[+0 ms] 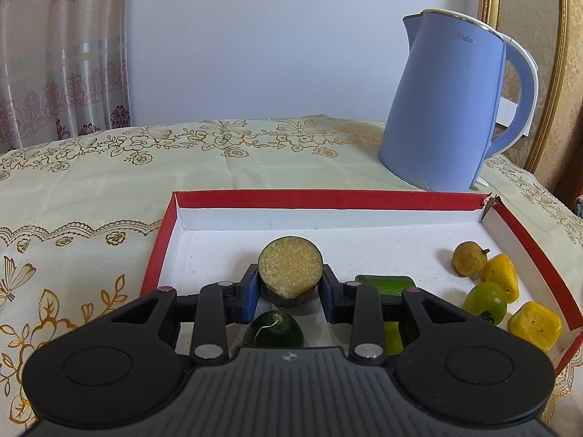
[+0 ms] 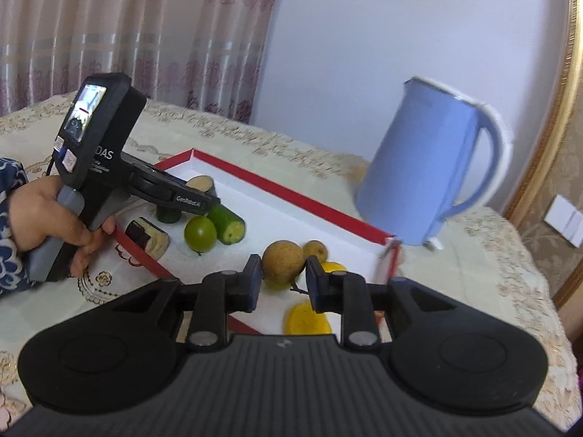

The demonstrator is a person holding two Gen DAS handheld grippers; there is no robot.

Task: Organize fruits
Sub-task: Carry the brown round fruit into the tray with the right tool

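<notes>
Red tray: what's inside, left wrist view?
The red tray holds an eggplant chunk in the left gripper, yellow pieces, and a lime. The gripper covers the near part.

Mixed cut fruits in red-rimmed tray

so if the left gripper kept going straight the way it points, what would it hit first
Probably the white floor of the red-rimmed tray, just beyond the eggplant chunk its fingers already clamp. The left gripper tilts downward, and nothing else shows ahead before the far wall, though depth is unclear.
</notes>
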